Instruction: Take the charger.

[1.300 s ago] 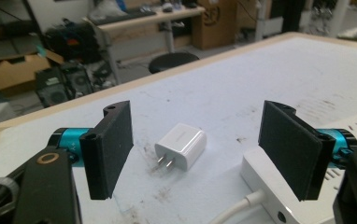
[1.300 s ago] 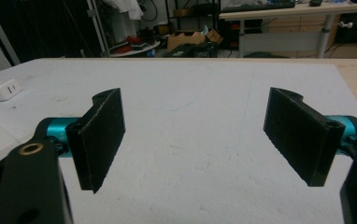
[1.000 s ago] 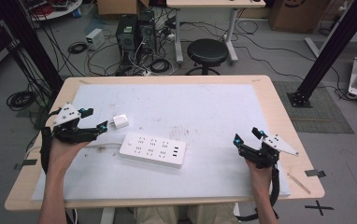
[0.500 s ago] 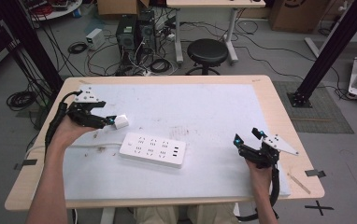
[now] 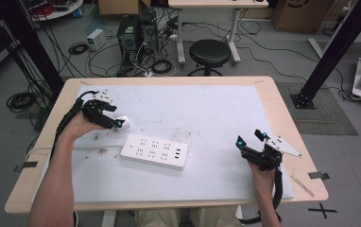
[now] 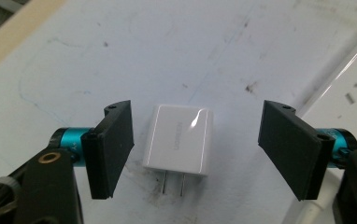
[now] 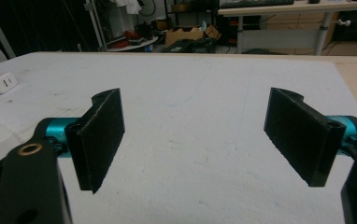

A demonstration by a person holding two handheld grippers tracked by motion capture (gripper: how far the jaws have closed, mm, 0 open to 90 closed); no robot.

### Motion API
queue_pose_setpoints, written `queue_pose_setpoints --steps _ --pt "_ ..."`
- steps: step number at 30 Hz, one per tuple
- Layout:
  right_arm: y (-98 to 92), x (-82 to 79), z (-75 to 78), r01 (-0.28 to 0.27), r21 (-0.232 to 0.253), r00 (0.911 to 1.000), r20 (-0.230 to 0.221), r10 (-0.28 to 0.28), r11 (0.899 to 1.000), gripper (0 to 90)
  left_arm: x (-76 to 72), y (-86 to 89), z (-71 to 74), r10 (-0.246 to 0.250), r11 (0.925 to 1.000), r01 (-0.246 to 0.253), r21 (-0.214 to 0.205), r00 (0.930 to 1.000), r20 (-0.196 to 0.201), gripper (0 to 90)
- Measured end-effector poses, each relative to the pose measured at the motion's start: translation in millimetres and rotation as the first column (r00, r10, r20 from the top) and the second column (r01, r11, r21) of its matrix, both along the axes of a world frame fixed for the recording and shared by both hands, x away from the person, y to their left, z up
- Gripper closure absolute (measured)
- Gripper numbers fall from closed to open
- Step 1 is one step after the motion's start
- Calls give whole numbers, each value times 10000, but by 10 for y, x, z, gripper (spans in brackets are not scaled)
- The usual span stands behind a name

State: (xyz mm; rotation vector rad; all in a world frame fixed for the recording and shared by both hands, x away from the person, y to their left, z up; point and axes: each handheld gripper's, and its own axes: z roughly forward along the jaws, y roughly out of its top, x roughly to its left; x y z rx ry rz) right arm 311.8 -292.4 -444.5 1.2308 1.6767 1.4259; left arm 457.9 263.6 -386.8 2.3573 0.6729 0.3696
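A small white plug-in charger (image 6: pixel 179 140) lies flat on the white mat, its two prongs pointing toward the camera in the left gripper view. My left gripper (image 6: pixel 199 135) is lowered around it, one black pad on each side with a gap on both. The jaws have just been closing a little, and the charger sits between them untouched. From above, the same left gripper (image 5: pixel 117 122) covers most of the charger (image 5: pixel 125 125) at the mat's left. My right gripper (image 5: pixel 250 137) rests open near the table's right front, and its own view (image 7: pixel 195 135) has nothing between the pads.
A white power strip (image 5: pixel 154 151) lies just right of and in front of the charger; its edge (image 6: pixel 354 93) runs close beside my left gripper's right pad. The wooden table rim (image 5: pixel 282 118) frames the mat. A stool (image 5: pixel 210 53) and cables stand on the floor beyond.
The left hand has travelled right and forward across the mat and come down over the charger, which now sits between its jaws. The right hand has stayed put.
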Motion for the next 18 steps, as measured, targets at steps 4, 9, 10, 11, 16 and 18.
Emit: queue_pose_setpoints --steps 4,9,10,11,16,18 --pt "1 1 -1 3 -11 10000 -24 -3 10000 208 96 -47 -153 -9 10000 9 -5 9996 -291 273" --pt "1 7 -3 -41 -54 10000 -8 41 10000 208 171 -59 -269 174 9998 -169 108 9986 -503 279" --pt "3 8 -3 -44 -70 10000 -16 44 10000 208 171 -59 -269 174 9998 -169 108 9986 -503 290" --pt "6 5 -3 -32 -61 10000 -63 31 10000 208 181 -50 -283 124 9999 -119 83 9978 -646 301" --pt "6 5 -3 -15 -47 10000 -68 15 10000 208 184 -49 -302 172 9998 -169 50 9973 -716 309" --pt "8 6 -3 -1 -25 10000 -83 1 10000 208 197 -36 -324 215 9998 -214 18 9965 -806 309"
